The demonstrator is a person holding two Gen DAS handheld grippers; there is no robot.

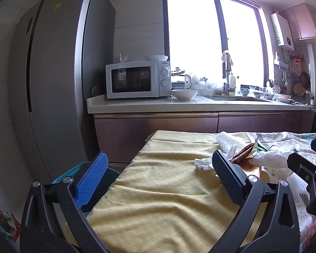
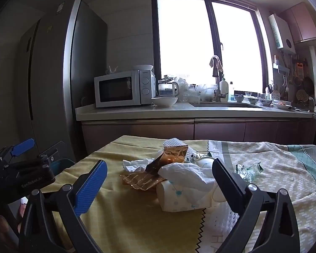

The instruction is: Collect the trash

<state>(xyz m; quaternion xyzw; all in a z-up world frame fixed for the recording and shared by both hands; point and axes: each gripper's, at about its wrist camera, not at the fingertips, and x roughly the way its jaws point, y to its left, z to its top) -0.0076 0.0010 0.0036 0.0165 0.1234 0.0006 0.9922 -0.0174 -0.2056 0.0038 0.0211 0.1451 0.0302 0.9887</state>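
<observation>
Tablecloth (image 2: 120, 221) under tipped paper cup (image 2: 179, 198), wrappers (image 2: 170, 158).

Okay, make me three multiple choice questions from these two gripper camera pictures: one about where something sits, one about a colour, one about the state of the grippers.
1. Where is the trash pile?
A. in the sink
B. on the cloth-covered table
C. on the microwave

2. What colour is the cloth under the right gripper?
A. yellow
B. red
C. black

3. How do the jaws of the left gripper stand?
A. shut on a tissue
B. shut on nothing
C. wide open, holding nothing

Answers:
1 B, wrappers, tissues and a paper cup lie on the table.
2 A, the cloth there is yellow.
3 C, only bare cloth shows between its fingers.
</observation>
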